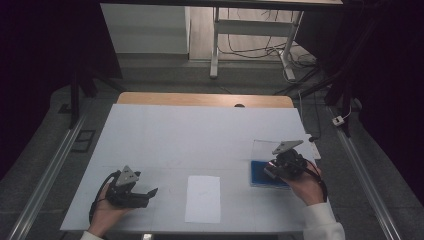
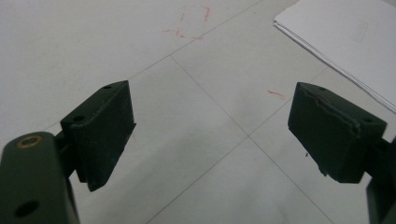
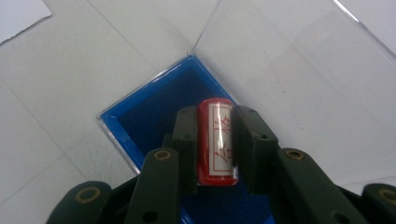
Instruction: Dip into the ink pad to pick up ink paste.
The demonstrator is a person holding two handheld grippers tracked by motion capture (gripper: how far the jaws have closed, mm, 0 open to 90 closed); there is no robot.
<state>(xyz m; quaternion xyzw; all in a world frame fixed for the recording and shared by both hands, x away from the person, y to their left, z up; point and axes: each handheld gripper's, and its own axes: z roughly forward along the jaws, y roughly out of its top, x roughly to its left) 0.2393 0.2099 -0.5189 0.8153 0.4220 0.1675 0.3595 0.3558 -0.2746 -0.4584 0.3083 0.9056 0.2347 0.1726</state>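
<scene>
So the worktop (image 1: 200, 135) is sitting there with a white cover over most of it, and a strip of bare wood is showing along the far edge. A white sheet of paper (image 1: 202, 198) is lying flat near the front, roughly in the middle. Off to the right, a blue tray (image 1: 258, 173) with a clear hinged lid (image 1: 262, 149) is resting open on the cover. Faint red scribbles (image 2: 191, 21) are showing on the surface too.

A lab or test workspace rather than a home: beyond the right claw (image 1: 272, 169) and the white sheet-covered wooden table (image 1: 200, 130), a white metal desk frame (image 1: 250, 30) stands over loose black cables (image 1: 260, 50) on grey carpet, and grey metal floor rails (image 1: 45, 175) run left of the left claw (image 1: 150, 192).
</scene>
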